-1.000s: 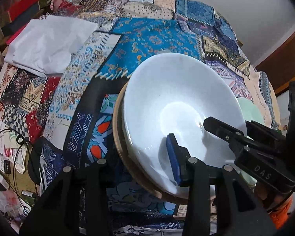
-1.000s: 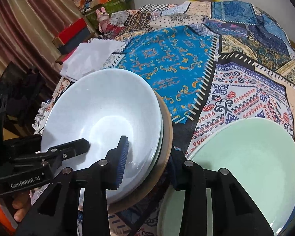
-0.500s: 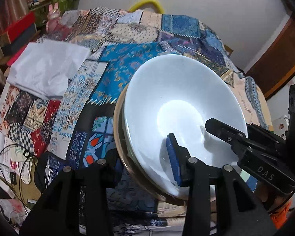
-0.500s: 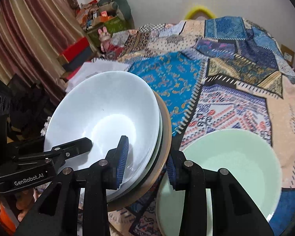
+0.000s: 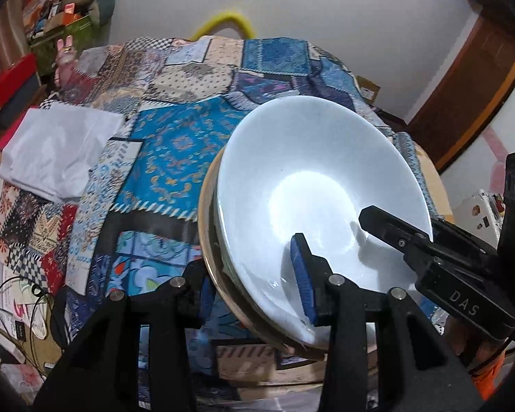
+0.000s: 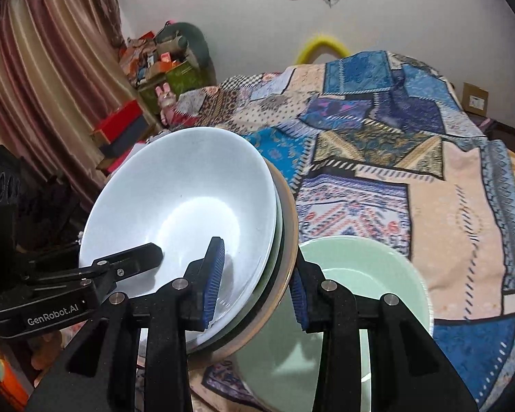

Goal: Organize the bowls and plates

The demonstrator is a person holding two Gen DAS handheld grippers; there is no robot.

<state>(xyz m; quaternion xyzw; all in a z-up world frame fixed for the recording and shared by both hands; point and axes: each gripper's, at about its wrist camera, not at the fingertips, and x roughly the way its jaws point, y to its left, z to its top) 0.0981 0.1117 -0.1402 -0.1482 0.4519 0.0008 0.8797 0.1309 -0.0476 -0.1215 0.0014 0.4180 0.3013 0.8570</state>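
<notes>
A stack of dishes, a pale white bowl (image 5: 312, 185) on top with a tan plate rim (image 5: 206, 233) beneath, is held tilted above the patchwork cloth. My left gripper (image 5: 254, 274) is shut on the stack's near edge, one blue pad inside the bowl. My right gripper (image 6: 257, 281) is shut on the opposite edge of the same stack (image 6: 182, 206). Each gripper shows in the other's view. A pale green plate (image 6: 367, 295) lies on the cloth below the right gripper.
A patchwork cloth (image 5: 175, 137) covers the table (image 6: 377, 158). A folded white cloth (image 5: 58, 147) lies at the left. Boxes, clutter and a curtain (image 6: 41, 79) stand beyond the table's left side. A wooden door frame (image 5: 470, 103) is at the right.
Both grippers have lifted the stack of dishes up off the table and tilted back; the cloth and the green plate now look farther below.
</notes>
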